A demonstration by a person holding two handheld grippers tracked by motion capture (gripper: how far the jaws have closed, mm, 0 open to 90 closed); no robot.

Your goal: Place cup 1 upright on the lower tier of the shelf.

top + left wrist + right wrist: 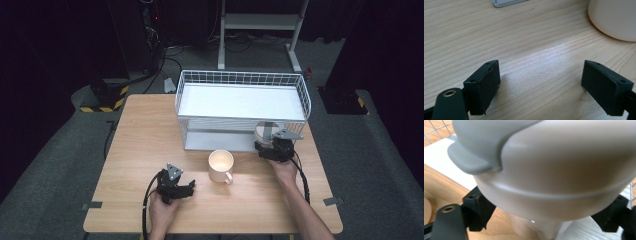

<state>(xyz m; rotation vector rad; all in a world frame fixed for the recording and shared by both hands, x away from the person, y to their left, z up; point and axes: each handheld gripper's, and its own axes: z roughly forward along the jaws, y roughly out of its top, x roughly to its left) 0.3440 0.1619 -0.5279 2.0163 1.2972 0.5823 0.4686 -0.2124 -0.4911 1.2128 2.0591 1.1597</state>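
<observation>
Your right gripper [272, 145] has its fingers clamped on a lidded grey cup [554, 170] at the wire rack [240, 107]'s lower front right. It looks rigid, smooth and slippery; hold below the lid. Left gripper [182, 191], fingers apart, rests near the mug [220, 165].

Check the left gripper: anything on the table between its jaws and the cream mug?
Nothing visible. The left gripper sits open low over bare wood, and the stretch of table up to the cream mug is clear. In the high view the mug stands just ahead and to the right of it.
</observation>
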